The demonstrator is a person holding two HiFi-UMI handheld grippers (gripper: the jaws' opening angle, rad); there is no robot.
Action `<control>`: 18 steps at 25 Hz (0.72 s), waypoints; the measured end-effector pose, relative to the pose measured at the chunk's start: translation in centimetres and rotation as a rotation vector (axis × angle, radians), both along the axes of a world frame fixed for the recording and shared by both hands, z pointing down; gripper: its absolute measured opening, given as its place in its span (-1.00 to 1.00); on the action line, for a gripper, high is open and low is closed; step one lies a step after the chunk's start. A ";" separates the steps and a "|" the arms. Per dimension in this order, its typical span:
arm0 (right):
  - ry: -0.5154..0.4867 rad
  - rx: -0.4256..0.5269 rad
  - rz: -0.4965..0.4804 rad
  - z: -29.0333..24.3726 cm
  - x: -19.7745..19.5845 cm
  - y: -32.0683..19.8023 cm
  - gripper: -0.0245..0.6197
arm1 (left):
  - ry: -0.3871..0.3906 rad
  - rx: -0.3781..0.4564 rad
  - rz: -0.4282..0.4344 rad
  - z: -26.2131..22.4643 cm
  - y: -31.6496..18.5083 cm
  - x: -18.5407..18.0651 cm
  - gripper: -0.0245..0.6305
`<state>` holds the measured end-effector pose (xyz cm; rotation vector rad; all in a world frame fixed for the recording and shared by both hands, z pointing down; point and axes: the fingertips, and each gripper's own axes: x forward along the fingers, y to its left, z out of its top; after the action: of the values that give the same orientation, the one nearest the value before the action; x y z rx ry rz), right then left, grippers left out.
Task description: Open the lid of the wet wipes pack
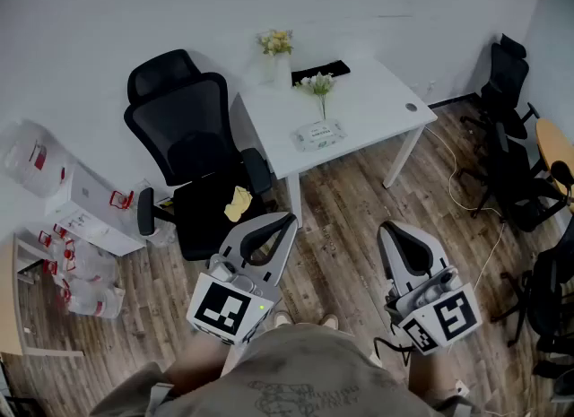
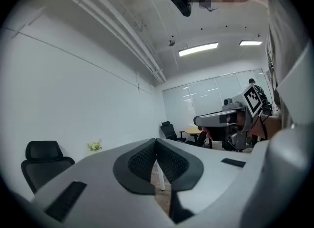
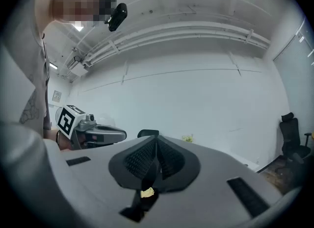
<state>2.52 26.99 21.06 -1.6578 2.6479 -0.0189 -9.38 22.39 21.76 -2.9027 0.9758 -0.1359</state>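
Note:
The wet wipes pack [image 1: 319,134] lies flat near the front edge of a white table [image 1: 381,101], its lid down as far as I can tell from here. Both grippers are held level, well short of the table, over the wooden floor. My left gripper [image 1: 289,219] is shut with nothing in it; its pads meet in the left gripper view [image 2: 156,141]. The right gripper [image 1: 386,228] is also shut and empty, and its pads touch in the right gripper view [image 3: 157,139]. Neither gripper view shows the pack.
A black office chair [image 1: 190,151] with a yellow cloth [image 1: 238,202] on its seat stands left of the table. On the table are a vase of white flowers [image 1: 320,86], yellow flowers [image 1: 276,44] and a black item [image 1: 320,71]. More black chairs [image 1: 511,146] and cables [image 1: 466,182] are at the right, boxes and bags [image 1: 81,227] at the left.

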 end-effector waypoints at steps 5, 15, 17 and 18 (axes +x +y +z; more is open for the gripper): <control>-0.007 -0.012 -0.007 0.3 1.1 0.0 -0.81 | -0.014 0.000 -0.006 0.1 0.0 1.0 -0.87; 0.007 -0.024 -0.031 1.8 4.3 -0.1 -0.81 | -0.034 0.000 -0.027 0.9 0.5 4.1 -0.87; 0.007 -0.031 -0.040 2.3 5.0 0.2 -0.81 | -0.039 -0.003 -0.039 1.3 0.7 4.5 -0.87; 0.006 -0.030 -0.046 2.4 5.3 0.2 -0.81 | -0.040 -0.004 -0.047 1.4 0.6 4.7 -0.87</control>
<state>7.80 27.17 23.45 -1.6075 2.7029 -0.0552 -4.67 23.03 23.19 -2.8699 1.0383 -0.1980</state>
